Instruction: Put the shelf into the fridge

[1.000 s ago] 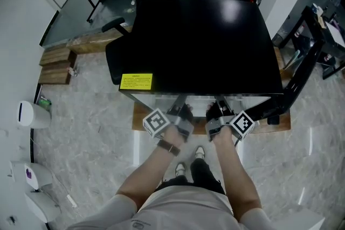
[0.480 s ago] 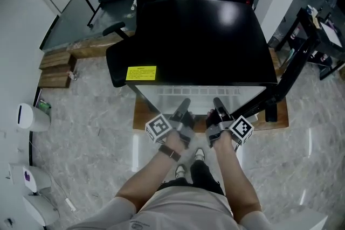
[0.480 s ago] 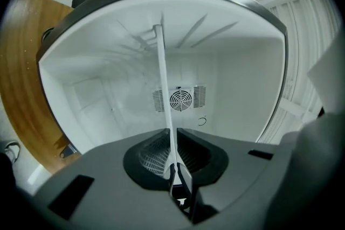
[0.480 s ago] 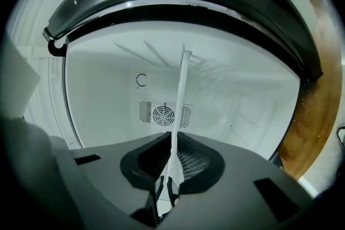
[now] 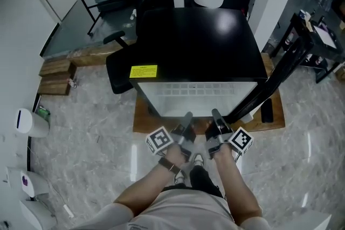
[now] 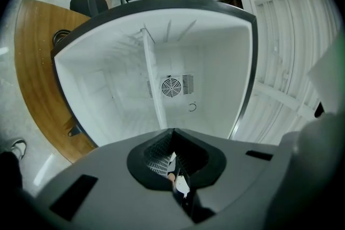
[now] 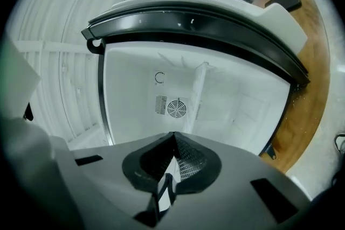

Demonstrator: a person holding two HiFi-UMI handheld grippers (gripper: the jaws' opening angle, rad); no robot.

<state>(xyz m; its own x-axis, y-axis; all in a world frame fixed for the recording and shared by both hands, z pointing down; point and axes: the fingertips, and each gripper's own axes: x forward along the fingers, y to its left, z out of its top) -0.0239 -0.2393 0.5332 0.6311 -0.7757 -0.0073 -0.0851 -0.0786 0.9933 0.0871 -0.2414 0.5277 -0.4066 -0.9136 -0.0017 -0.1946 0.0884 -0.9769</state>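
Observation:
The fridge [image 5: 205, 46] has a black top and stands with its door [image 5: 280, 67] swung open to the right, its white inside [image 5: 194, 100] showing. The shelf [image 6: 152, 78] sits inside it. It appears as a thin pale plate, edge-on across the cavity in front of the round fan grille [image 6: 171, 86], and shows again as the same shelf [image 7: 197, 91] in the right gripper view. My left gripper [image 5: 187, 115] and right gripper [image 5: 215, 112] hang side by side just outside the opening, clear of the fridge. Both the left gripper [image 6: 173, 132] and right gripper [image 7: 172, 137] are shut, with nothing held.
The fridge stands on a low wooden platform [image 5: 144, 120]. A black office chair [image 5: 119, 64] is at its left, with a glass table [image 5: 81, 19] behind. Wooden blocks [image 5: 54, 70] and white bins [image 5: 26, 118] line the left wall. My feet [image 5: 195, 160] are below the grippers.
Both grippers have drawn back from the fridge opening toward my body. I have stepped back, so more of the white inside shows below the black top.

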